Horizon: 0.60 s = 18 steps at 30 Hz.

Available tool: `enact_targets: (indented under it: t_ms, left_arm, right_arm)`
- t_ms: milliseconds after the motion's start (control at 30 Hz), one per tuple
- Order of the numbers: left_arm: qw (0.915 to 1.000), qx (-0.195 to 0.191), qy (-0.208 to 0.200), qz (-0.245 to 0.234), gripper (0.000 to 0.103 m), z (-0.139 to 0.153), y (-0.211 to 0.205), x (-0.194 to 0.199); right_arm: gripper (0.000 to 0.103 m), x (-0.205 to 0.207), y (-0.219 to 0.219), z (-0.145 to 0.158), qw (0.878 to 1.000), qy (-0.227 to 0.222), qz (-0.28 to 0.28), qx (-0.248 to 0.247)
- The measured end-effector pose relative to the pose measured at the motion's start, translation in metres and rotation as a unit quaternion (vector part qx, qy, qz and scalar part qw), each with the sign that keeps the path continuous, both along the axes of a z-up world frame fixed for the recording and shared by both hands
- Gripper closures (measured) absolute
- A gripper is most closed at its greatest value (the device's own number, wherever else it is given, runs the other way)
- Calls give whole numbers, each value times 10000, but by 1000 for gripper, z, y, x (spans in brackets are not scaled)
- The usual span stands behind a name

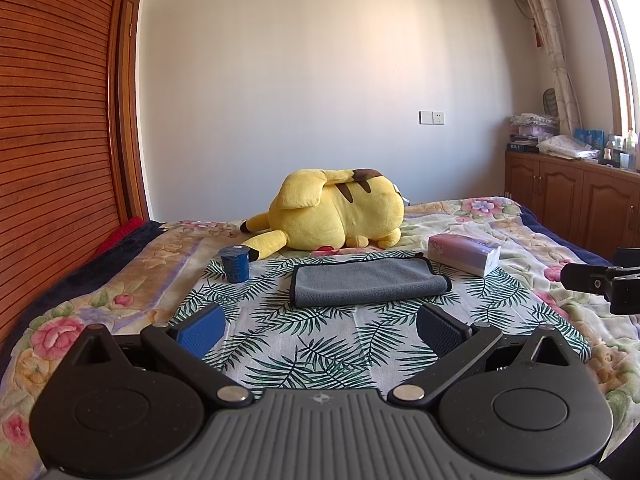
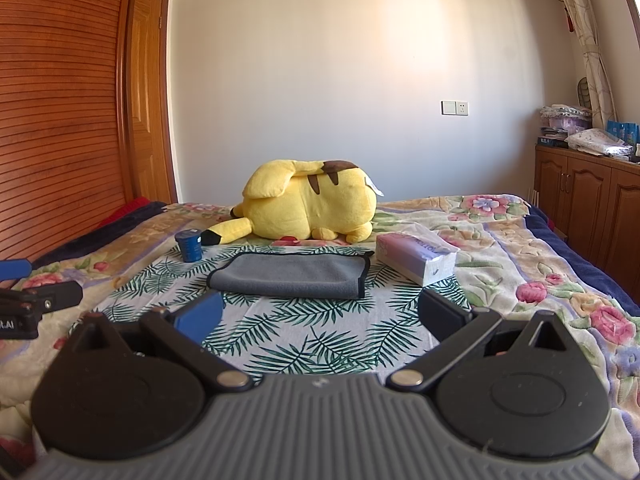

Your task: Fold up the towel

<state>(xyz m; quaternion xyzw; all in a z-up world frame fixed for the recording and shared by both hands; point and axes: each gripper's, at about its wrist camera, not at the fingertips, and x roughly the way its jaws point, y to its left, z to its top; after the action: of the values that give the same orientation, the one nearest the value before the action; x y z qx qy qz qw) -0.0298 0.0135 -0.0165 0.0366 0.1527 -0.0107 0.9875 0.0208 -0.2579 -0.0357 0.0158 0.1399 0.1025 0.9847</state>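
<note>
A grey towel point(image 1: 366, 282) with a dark hem lies folded on the leaf-print cloth point(image 1: 304, 344) on the bed; it also shows in the right wrist view point(image 2: 292, 274). My left gripper point(image 1: 320, 326) is open and empty, held above the cloth a short way in front of the towel. My right gripper point(image 2: 320, 314) is open and empty too, at about the same distance from the towel. Each gripper shows at the edge of the other's view, the right one point(image 1: 600, 284) and the left one point(image 2: 32, 304).
A yellow plush toy point(image 1: 336, 210) lies behind the towel. A blue cup point(image 1: 236, 264) stands to the towel's left, a tissue box point(image 1: 464, 254) to its right. A wooden wardrobe point(image 1: 52, 120) is on the left, a cabinet point(image 1: 572, 200) on the right.
</note>
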Motion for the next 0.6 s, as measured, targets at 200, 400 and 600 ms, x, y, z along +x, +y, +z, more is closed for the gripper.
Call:
enact_targets:
  t_ms: [200,400,600]
  left_arm:
    - [10000,-20,15,12,16,-1,2,1]
    - [10000,-17,14,9,16,-1,2,1]
    - [10000,-15,15,6,16,-1,2,1]
  right_arm:
    - [0,0,0,0,10000,-1,0,0]
    - [0,0,0,0,10000,-1,-2,0]
    - [0,0,0,0,10000,-2,-1,0]
